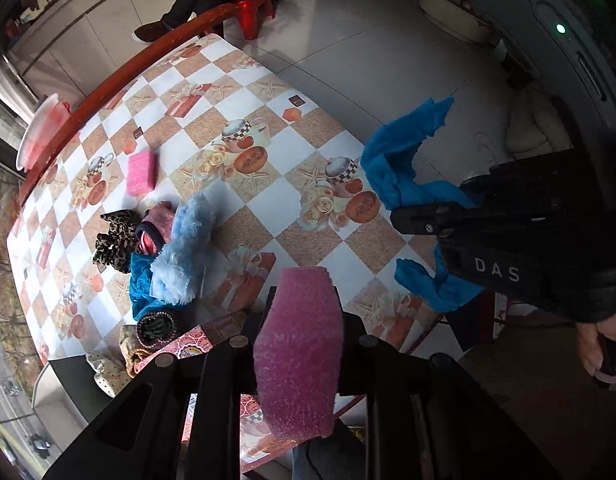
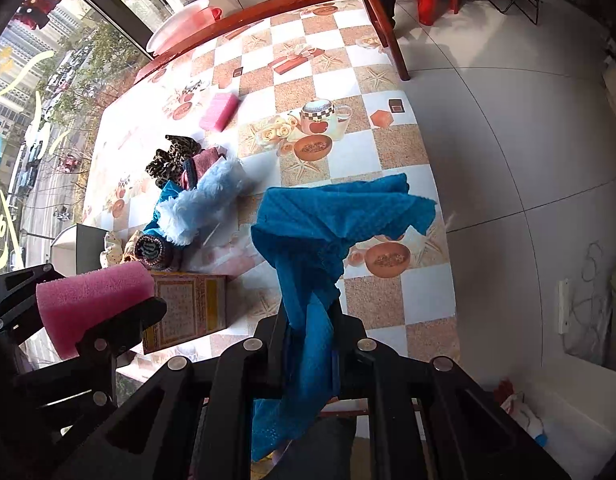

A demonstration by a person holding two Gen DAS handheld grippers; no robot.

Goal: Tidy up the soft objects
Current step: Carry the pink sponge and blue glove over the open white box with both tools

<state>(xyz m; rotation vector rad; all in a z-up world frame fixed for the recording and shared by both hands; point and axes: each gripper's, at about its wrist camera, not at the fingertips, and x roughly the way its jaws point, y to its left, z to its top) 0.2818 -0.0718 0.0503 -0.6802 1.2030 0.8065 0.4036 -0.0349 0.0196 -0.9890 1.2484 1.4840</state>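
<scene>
My left gripper [image 1: 301, 320] is shut on a pink sponge [image 1: 297, 352] and holds it above the near edge of the checkered table [image 1: 267, 152]; the sponge also shows in the right wrist view [image 2: 91, 304]. My right gripper [image 2: 312, 324] is shut on a blue cloth [image 2: 328, 224], which hangs bunched above the table's near right side; it also shows in the left wrist view [image 1: 404, 160]. A second pink sponge [image 1: 141, 172] lies flat on the table farther back. A pile of soft items [image 1: 163, 256] with a fluffy light-blue piece [image 1: 187, 248] lies at the left.
A patterned box [image 2: 187, 308] stands at the table's near left edge beside a dark knitted roll [image 2: 153, 254]. A leopard-print scrunchie [image 1: 115, 240] lies by the pile. A wooden rail [image 1: 119, 76] borders the far side. Tiled floor lies to the right.
</scene>
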